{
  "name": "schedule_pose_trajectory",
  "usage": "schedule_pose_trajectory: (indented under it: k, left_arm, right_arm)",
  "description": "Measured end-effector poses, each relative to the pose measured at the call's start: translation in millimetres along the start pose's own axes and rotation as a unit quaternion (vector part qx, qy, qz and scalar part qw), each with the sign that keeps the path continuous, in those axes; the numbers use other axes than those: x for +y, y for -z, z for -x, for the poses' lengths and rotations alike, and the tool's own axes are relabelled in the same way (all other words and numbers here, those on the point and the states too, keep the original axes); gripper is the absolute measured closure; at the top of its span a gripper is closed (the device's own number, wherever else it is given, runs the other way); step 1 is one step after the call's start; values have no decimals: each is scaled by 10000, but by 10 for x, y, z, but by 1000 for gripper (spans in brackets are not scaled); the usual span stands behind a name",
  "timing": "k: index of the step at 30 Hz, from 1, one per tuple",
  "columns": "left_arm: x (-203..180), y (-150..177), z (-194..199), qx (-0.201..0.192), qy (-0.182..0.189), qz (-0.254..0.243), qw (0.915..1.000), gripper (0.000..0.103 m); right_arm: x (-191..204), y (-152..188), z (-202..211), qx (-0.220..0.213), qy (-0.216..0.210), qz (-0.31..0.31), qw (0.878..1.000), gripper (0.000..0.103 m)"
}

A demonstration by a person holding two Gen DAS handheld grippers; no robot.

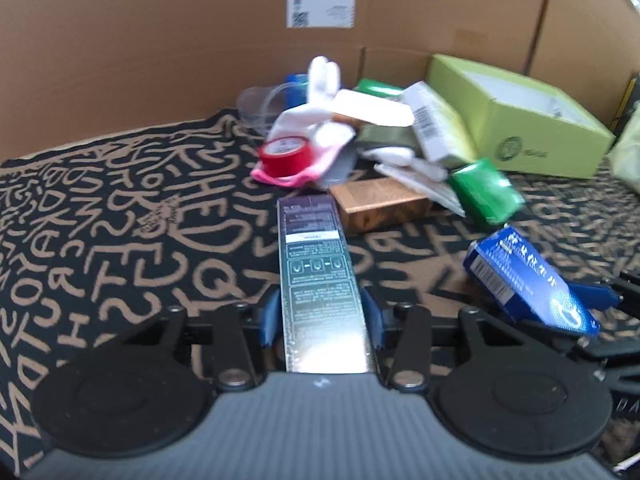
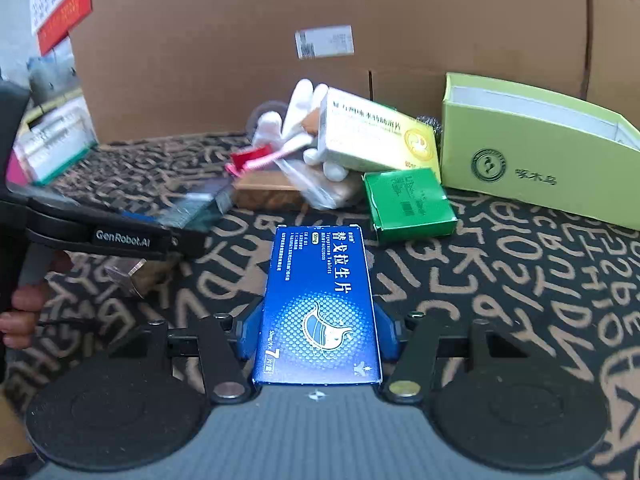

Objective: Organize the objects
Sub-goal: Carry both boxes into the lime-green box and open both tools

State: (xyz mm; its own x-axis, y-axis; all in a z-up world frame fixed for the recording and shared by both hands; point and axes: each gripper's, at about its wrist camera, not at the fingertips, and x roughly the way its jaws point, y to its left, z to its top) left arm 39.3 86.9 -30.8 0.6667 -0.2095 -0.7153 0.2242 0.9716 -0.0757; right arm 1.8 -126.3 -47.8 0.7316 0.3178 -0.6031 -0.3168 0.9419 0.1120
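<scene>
The left claw (image 1: 322, 312) is closed on a long dark box (image 1: 316, 280), its blue pads pressing both long sides. The right claw (image 2: 318, 332) grips a blue tablet box (image 2: 320, 304) in the same way. Both boxes are above the tabletop (image 1: 120, 220), which has a black cloth with tan letters.

The landmark is the open lime-green box (image 2: 536, 160) at the cardboard wall (image 2: 240, 40). Just beside it lies a small green box (image 2: 408, 204). Further from it is a pile with a yellow-white carton (image 2: 372, 136), a white glove (image 1: 316, 120), a red tape roll (image 1: 286, 156) and a wooden block (image 1: 380, 202).
</scene>
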Motion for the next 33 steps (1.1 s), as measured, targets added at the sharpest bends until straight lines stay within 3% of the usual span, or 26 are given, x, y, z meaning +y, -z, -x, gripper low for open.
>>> schedule_pose_trajectory:
  k: [3, 7, 11, 12, 13, 16, 17, 19, 20, 24, 26, 29, 33]
  left_arm:
    - [-68, -80, 211, -254, 335, -31, 9991, 62]
    - [-243, -293, 502, -669, 1154, -180, 9909, 65]
    - [-484, -467, 660, -1059, 1301, -566, 9842, 65]
    - [-548, -526, 664, -1083, 1356, -595, 9830, 83]
    - [-599, -586, 653, -1058, 1431, -611, 9821, 87]
    - [-761, -677, 636, -1110, 1349, -931, 9802, 85]
    - [-800, -658, 614, -1062, 1275, -1101, 9800, 80]
    - [-796, -547, 523, -671, 1230, -1247, 9822, 28]
    - [-765, -452, 502, -529, 1205, -1304, 9827, 22]
    - [-479, -111, 458, -10, 863, -1309, 9876, 22]
    - [-295, -37, 452, 387, 1056, -1035, 9882, 22]
    - [-170, 30, 534, 846, 1409, -929, 9820, 22]
    - [-455, 253, 561, 1352, 1594, -1651, 9639, 23]
  right_arm:
    - [-94, -53, 269, -277, 112, -64, 9995, 43]
    - [-276, -213, 566, -736, 468, -142, 9961, 43]
    - [-465, -326, 736, -1081, 766, -227, 9909, 43]
    - [-512, -344, 750, -1121, 812, -264, 9900, 43]
    - [-556, -355, 756, -1156, 868, -309, 9890, 43]
    - [-642, -384, 753, -1216, 1015, -333, 9868, 43]
    - [-656, -386, 746, -1223, 1054, -329, 9863, 43]
    - [-688, -348, 750, -1205, 1046, -350, 9866, 43]
    - [-708, -318, 739, -1172, 1019, -388, 9871, 43]
    - [-783, -194, 674, -979, 950, -572, 9890, 43]
    - [-784, -178, 621, -945, 839, -672, 9897, 43]
    - [-779, -173, 612, -1001, 684, -765, 9897, 43]
    - [-774, -219, 530, -983, 642, -757, 9902, 43]
